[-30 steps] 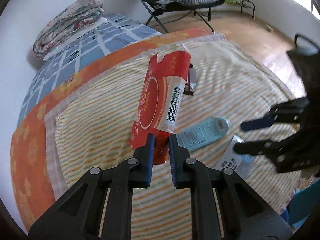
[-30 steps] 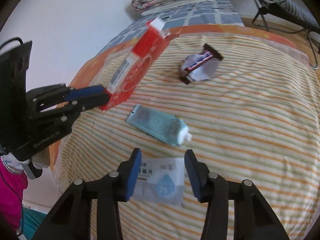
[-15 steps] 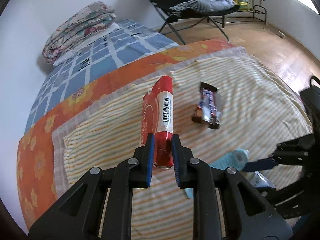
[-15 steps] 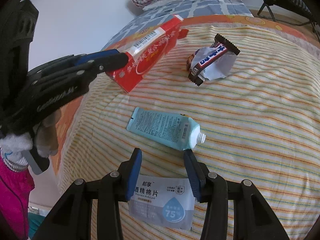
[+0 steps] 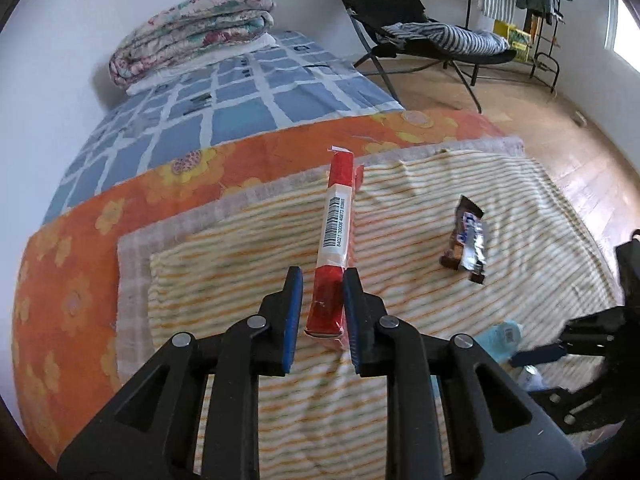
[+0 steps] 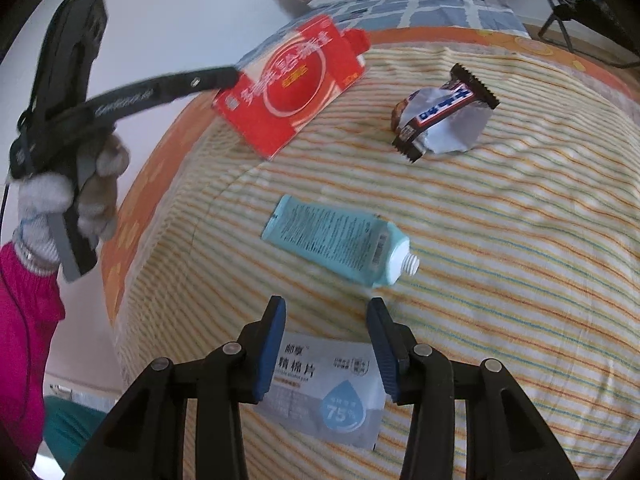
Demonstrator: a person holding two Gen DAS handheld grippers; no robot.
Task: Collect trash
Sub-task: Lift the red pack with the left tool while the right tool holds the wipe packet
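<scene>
My left gripper (image 5: 318, 276) is shut on the lower end of a flat red box (image 5: 336, 232), seen edge-on with its barcode strip up. From the right wrist view the red box (image 6: 292, 84) hangs in the air over the bed's left side, held by the left gripper (image 6: 226, 76) in a gloved hand. My right gripper (image 6: 326, 304) stands open just above a white wipes packet (image 6: 332, 396), pads not touching it. A light blue tube (image 6: 340, 244) without a cap lies beyond, and a crumpled candy bar wrapper (image 6: 440, 112) further back.
The trash lies on a striped blanket (image 5: 400, 208) over an orange flowered sheet (image 5: 80, 240). A folded quilt (image 5: 192, 28) sits at the bed's head. A black folding chair (image 5: 400, 20) and wooden floor (image 5: 560, 152) lie to the right. Something teal (image 6: 68, 428) stands beside the bed.
The left gripper carried the red box up and toward the bed's left edge and rolled it, so the box now shows its narrow side. The right gripper stayed over the wipes packet.
</scene>
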